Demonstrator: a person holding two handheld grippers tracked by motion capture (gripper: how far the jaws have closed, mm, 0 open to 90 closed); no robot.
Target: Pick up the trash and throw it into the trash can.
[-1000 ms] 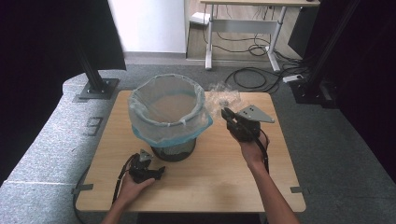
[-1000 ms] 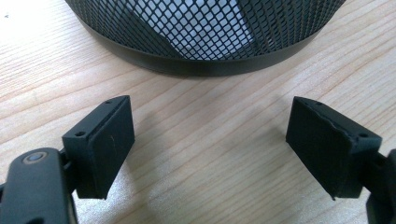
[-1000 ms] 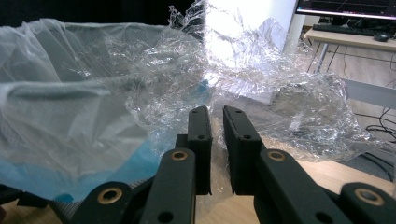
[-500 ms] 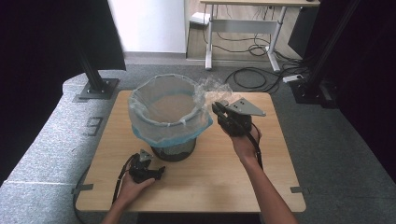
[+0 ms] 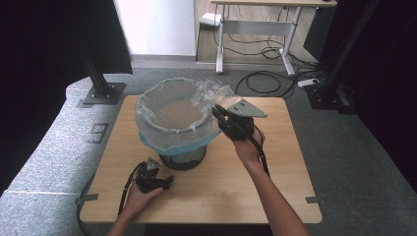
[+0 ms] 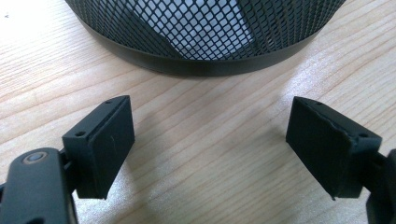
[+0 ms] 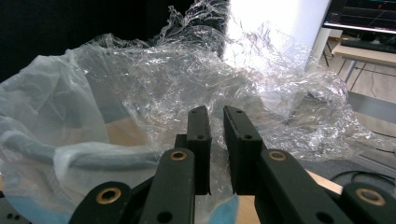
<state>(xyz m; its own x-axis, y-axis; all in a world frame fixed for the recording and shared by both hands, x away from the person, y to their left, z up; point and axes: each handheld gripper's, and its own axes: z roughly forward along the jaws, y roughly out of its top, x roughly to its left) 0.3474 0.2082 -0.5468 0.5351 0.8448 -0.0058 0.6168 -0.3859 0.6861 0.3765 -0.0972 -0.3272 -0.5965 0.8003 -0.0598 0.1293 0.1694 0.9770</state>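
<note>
Since the earlier frames: right gripper [image 5: 220,114] carried up and leftward from mid-table to the bin's right rim, clear film drawn along with it; left gripper [image 5: 165,182] unmoved. Right gripper: jaws pressed nearly together, pinching a fold of the film [image 7: 261,88], which passes between the pads and billows beyond the tips; gripper tilted, tips toward the bin mouth, grey plate uppermost. Film [image 5: 211,91]: crumpled, transparent, bunched above the bin's far-right rim, touching or just over the liner there; exact contact not clear. Liner [image 5: 172,135]: pale bag, blue at its hem, folded out over the rim of the bin. Bin [image 5: 183,158]: black mesh, upright, centre-left of the table [image 5: 290,162]; its open mouth lies left of and slightly below the right gripper's tips, so the relation the next move turns on is a short travel leftward over the rim before any release, in my judgement. Left gripper: jaws [image 6: 100,144] spread wide, nothing between them, resting low on the table near its front edge, just short of the bin's base [image 6: 205,65], aimed at the mesh wall. Nearer hand: the right, already at the rim; the left well placed to steady the base if needed.
</note>
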